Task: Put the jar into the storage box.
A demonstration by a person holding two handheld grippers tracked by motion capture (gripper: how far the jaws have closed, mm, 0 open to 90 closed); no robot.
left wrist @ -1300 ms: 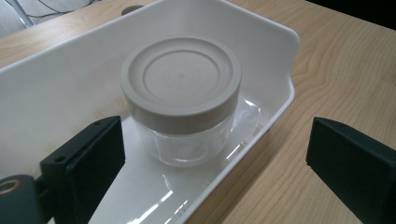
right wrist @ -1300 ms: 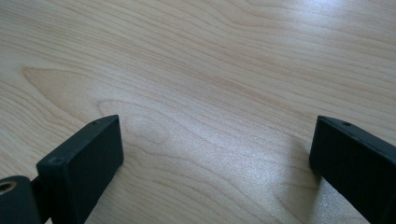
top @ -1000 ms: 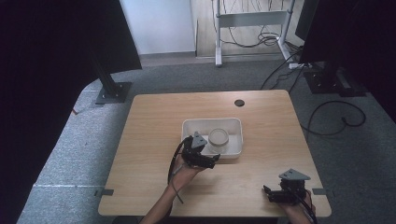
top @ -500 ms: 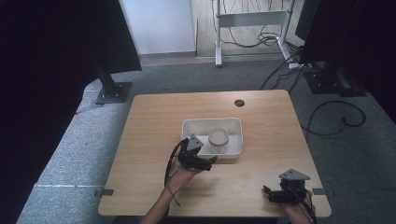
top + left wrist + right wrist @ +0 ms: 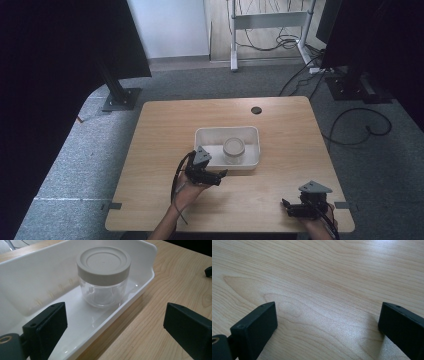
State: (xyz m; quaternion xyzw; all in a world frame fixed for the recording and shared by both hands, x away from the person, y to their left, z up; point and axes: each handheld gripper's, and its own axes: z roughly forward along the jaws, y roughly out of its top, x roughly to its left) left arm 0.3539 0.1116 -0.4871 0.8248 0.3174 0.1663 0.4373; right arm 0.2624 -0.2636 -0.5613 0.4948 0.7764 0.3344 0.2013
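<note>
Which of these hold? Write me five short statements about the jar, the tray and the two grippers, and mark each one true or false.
1. The jar stands upright inside the white tray. True.
2. The jar's lid is off and lies on the table. False: the grey lid sits on the jar.
3. The left gripper has its jaws spread apart. True.
4. The right gripper is clamped on the tray's rim. False: it is near the table's front right corner, jaws open over bare wood.
5. The jar is held between the left gripper's jaws. False: it stands beyond them, untouched.
</note>
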